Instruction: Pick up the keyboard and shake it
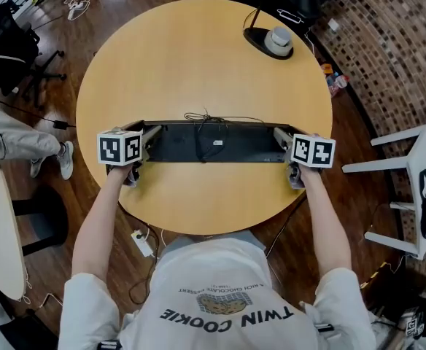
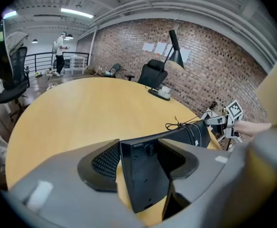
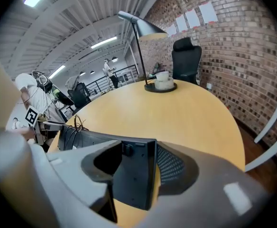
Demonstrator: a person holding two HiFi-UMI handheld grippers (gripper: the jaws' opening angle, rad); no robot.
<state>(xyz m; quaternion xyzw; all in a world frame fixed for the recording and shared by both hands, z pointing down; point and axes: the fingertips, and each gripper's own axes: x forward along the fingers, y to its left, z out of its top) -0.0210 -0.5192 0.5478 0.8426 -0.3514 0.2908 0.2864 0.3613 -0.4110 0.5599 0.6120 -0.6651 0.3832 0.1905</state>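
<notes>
Nearest, toward 6 o'clock in the head view, the person's arms were stretched forward. The left gripper (image 1: 152,134) was clamped on the 9 o'clock end of the keyboard (image 1: 220,144), and the right gripper (image 1: 281,135) on its 3 o'clock end. Each end was seated deep between the pads. The keyboard was held underside up across the round table (image 1: 198,57), with its cable (image 1: 202,121) bunched on its back. Farther off, toward 1 o'clock, a desk lamp (image 1: 273,41) was seen.
</notes>
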